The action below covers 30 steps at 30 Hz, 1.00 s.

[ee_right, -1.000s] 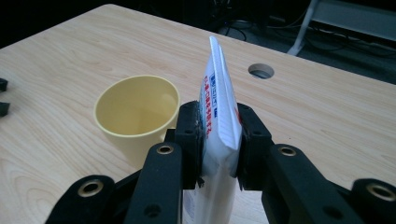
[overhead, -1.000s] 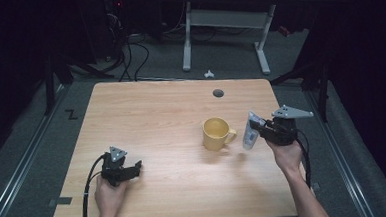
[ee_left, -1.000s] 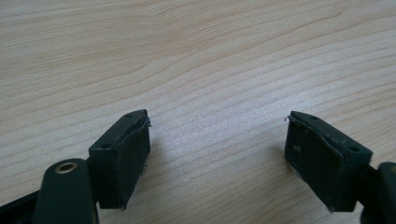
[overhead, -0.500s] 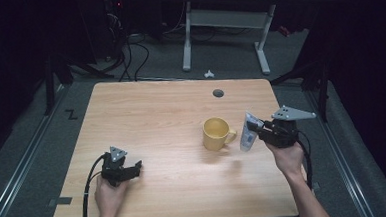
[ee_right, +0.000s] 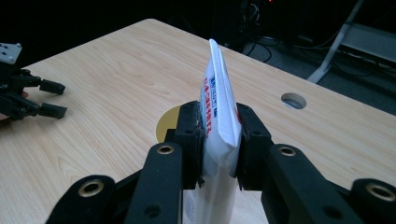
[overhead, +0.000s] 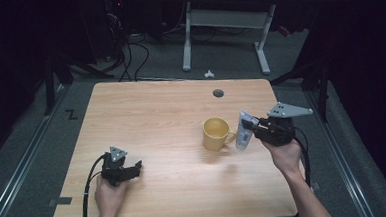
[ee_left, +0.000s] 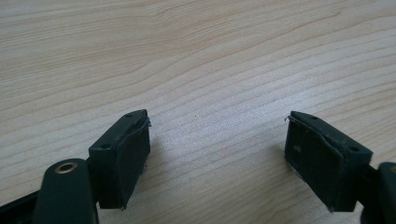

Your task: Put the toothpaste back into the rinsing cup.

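Holding a white tube (overhead: 243,131) in my right gripper (overhead: 255,129), jaws clamped on its flat sides, I have it lifted off the table (overhead: 156,120) and upright, just at 3 o'clock of the yellow mug (overhead: 215,133). From the high view the tube sits beside the mug's handle, which points toward 3 o'clock; whether the two touch I cannot tell. In the right gripper view the tube (ee_right: 219,112) stands between my jaws with its crimped flat end up, blue and red print on the face, and the pads press on both sides; the right gripper (ee_right: 218,135) has the mug's rim (ee_right: 167,122) showing behind and below it at about 10 o'clock. A round cable hole (overhead: 218,93) lies in the tabletop at 12 o'clock of the mug, well apart from it. My left gripper (overhead: 134,167) rests low on the table near the 7 o'clock corner, well apart from mug and tube, jaws spread and holding nothing. In the left gripper view the left gripper (ee_left: 217,144) shows both pads wide apart with bare wood grain between them. My left hand (overhead: 109,193) wraps the gripper body from 6 o'clock; my right hand (overhead: 285,156) grips its own at 5 o'clock of the tube.
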{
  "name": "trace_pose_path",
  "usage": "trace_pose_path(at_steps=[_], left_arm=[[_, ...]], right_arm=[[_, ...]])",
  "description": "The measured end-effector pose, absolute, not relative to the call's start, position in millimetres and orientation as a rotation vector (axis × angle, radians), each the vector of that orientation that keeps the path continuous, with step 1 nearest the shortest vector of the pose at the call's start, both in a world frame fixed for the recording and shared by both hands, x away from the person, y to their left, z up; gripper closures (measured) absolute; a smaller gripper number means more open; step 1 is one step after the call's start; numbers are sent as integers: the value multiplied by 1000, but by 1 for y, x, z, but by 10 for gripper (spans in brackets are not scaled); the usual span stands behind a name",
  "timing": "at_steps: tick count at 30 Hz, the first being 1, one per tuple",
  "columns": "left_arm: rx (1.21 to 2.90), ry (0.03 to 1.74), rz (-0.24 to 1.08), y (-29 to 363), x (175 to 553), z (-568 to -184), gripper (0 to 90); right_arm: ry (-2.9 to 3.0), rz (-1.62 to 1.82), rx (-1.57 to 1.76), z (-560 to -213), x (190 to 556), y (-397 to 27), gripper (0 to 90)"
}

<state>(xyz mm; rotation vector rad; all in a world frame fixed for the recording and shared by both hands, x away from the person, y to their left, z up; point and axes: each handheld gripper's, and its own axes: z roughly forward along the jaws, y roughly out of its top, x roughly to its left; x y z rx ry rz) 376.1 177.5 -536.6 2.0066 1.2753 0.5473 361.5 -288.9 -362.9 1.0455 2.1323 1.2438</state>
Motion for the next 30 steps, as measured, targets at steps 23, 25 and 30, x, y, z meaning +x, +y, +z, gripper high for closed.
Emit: trace_pose_path(at_steps=[23,25,30], left_arm=[[2007,1275,547,178,376,-537,226],[2007,1275,547,178,376,-537,226],[2006,1275,547,178,376,-537,226]], right_arm=[[2173,1324,995,-340,378,-265,746],[2175,1333,991,-339,381,-263,746],[2177,1349,987,-336,387,-257,747]])
